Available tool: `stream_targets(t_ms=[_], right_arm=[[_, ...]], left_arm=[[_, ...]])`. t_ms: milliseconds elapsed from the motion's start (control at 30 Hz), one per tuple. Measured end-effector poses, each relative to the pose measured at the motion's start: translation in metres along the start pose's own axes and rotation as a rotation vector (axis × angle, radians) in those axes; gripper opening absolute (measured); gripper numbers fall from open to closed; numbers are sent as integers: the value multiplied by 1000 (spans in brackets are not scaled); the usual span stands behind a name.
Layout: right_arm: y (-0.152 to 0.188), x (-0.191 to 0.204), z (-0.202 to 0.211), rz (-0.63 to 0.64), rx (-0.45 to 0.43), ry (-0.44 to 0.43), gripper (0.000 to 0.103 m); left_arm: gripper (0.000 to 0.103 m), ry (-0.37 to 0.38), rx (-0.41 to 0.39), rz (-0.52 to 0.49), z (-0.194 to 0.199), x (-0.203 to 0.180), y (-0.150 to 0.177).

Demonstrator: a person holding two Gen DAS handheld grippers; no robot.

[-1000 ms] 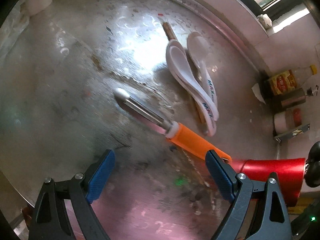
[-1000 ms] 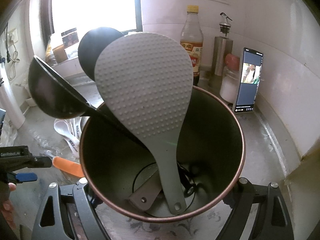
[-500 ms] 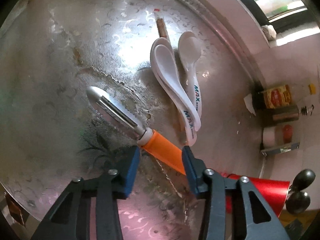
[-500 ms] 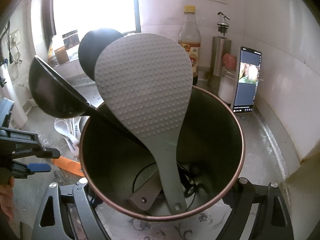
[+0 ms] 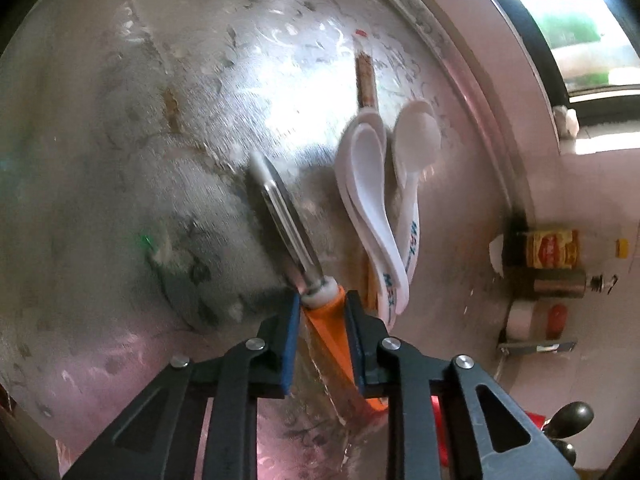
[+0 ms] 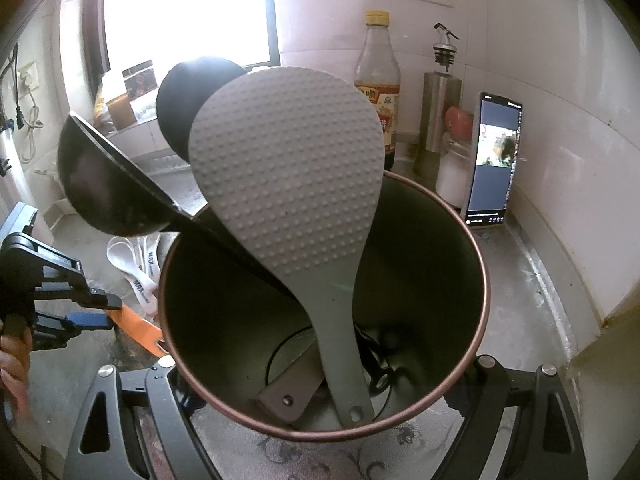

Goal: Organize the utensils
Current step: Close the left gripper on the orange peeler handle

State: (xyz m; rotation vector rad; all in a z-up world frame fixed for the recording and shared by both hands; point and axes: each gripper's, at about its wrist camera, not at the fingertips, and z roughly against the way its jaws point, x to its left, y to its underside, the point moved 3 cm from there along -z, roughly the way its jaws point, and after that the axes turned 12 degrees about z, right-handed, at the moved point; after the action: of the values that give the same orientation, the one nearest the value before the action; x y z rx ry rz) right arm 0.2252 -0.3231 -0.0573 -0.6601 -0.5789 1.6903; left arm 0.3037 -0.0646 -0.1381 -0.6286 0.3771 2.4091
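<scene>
A peeler [image 5: 288, 224] with a steel blade and an orange handle [image 5: 326, 328] lies on the steel counter [image 5: 120, 160]. My left gripper [image 5: 320, 312] has just been closing and its blue pads [image 5: 290, 332] now press both sides of that handle, just behind the white collar. From the right wrist view the left gripper [image 6: 100, 312] sits low at the left on the orange handle [image 6: 138, 328]. My right gripper [image 6: 322, 364] is shut on a round utensil holder [image 6: 476, 264] that contains a grey rice paddle [image 6: 288, 168] and a black ladle [image 6: 100, 188].
Three white soup spoons [image 5: 372, 184] lie just right of the peeler, over a brown stick [image 5: 366, 80]. Sauce bottles [image 6: 378, 80], a steel dispenser [image 6: 440, 116] and an upright phone [image 6: 494, 164] stand along the tiled back wall. A raised counter edge [image 5: 480, 92] runs below the window.
The left gripper came down onto the peeler and rolled, and its jaws narrowed from wide apart to a grip on the orange handle. The right gripper and the holder stayed still.
</scene>
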Motion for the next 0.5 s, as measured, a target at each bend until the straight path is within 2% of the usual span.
stream_targets(t_ms=[300,500], right_arm=[[-2,2,-1,-4,7,13,90],[-3,3,-1,-9,11,22,90]], left_arm=[[22,3,-17,10,16,18,-21],[22,-20,-48,23,31,34,-44]])
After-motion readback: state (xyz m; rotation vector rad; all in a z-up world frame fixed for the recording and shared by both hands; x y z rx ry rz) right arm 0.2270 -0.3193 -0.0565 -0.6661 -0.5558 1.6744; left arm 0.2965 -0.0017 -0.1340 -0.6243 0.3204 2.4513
